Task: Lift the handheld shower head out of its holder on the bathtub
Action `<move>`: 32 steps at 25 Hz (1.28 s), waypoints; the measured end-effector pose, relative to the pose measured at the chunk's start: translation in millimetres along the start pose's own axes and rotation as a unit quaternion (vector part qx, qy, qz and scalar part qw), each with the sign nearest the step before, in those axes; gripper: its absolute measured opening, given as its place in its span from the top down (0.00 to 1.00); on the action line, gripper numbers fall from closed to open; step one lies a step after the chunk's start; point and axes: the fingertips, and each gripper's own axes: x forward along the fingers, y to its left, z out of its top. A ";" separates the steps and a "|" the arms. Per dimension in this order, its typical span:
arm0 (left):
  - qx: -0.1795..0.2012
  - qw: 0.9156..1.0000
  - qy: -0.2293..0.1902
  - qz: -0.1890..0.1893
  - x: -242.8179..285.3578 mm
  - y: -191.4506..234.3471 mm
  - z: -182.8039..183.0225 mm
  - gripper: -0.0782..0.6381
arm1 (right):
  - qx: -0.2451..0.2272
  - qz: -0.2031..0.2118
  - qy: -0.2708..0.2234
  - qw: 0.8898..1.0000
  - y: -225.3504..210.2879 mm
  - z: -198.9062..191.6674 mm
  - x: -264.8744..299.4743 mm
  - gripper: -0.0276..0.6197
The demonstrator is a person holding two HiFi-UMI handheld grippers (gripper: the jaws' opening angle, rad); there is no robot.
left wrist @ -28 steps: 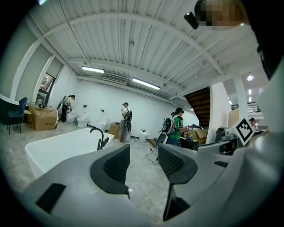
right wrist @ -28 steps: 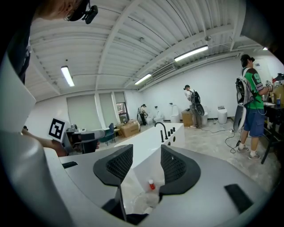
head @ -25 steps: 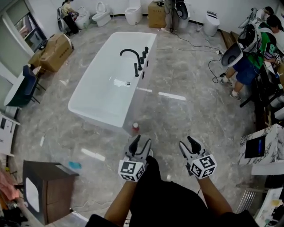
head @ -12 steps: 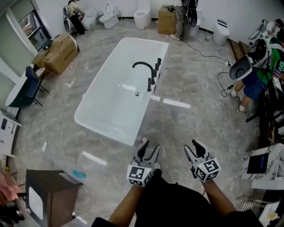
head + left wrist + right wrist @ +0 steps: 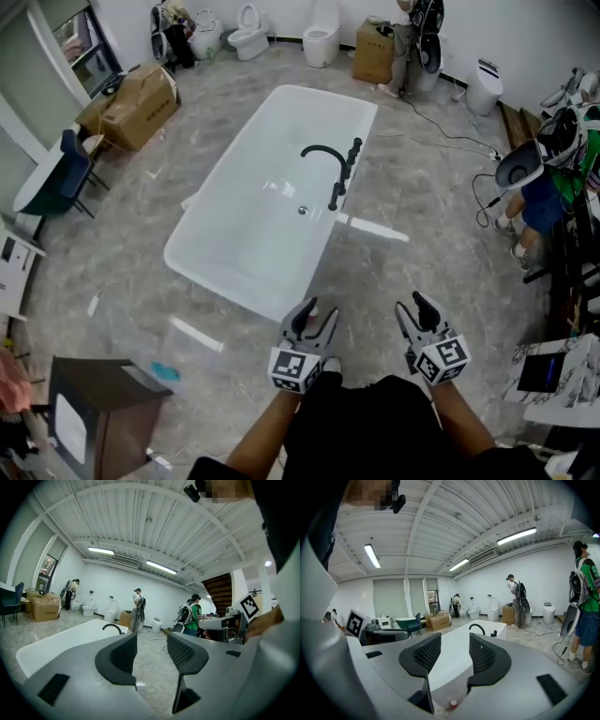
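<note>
Well ahead of the spread, empty jaws of the left gripper [image 5: 319, 314] and right gripper [image 5: 411, 307], across marbled grey floor [image 5: 422, 262], a slim black shower head [image 5: 336, 197] stands on the glossy white oblong bathtub [image 5: 225, 277] beside a curved spout [image 5: 322, 151].

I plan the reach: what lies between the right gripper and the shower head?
Head view: only floor, with one bright streak, from right gripper to shower head on the tub rim.

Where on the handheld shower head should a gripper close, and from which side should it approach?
Close on the upper shaft of the slim black handheld shower head, which seems to stand upright on the bathtub rim. Come from the floor side, jaws level, clear of the arched spout; details are small.
</note>
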 end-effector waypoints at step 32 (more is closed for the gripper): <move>-0.039 0.976 0.002 0.214 291.7 110.3 19.1 0.63 | -0.038 0.272 0.096 0.957 -205.5 43.7 323.9 0.71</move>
